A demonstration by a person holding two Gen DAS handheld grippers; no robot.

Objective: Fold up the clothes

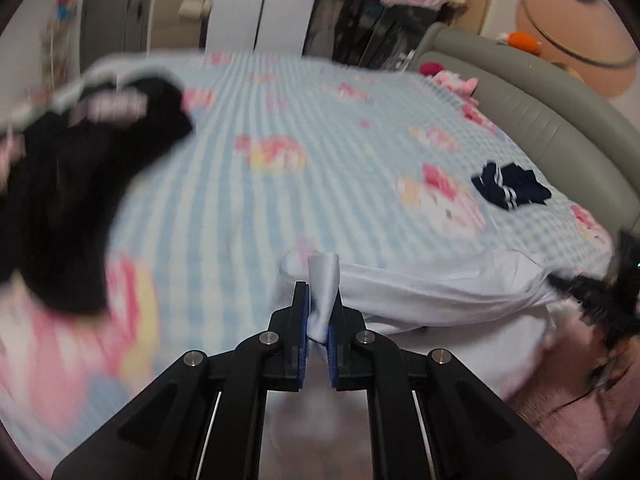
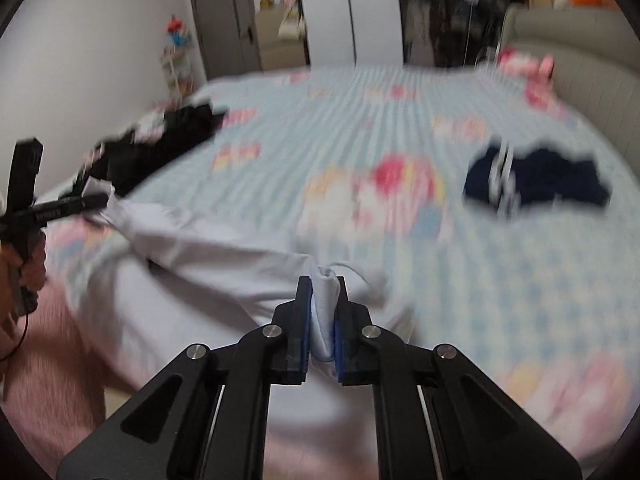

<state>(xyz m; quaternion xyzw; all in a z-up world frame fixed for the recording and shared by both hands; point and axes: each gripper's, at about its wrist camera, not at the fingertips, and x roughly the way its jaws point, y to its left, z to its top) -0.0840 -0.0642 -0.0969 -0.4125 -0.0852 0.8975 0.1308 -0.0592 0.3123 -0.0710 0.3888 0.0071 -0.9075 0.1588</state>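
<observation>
Your left claw (image 1: 318, 312) and right claw (image 2: 322, 316) each pinch a bunched edge of the white garment (image 1: 432, 300), stretched between them over the bed (image 1: 280, 120) edge; it's light, limp cloth, so keep hold at the corners

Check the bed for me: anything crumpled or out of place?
Yes. Navy garment lies crumpled near the headboard side, and black clothes sit heaped opposite. The white garment hangs stretched between left gripper and right gripper.
</observation>
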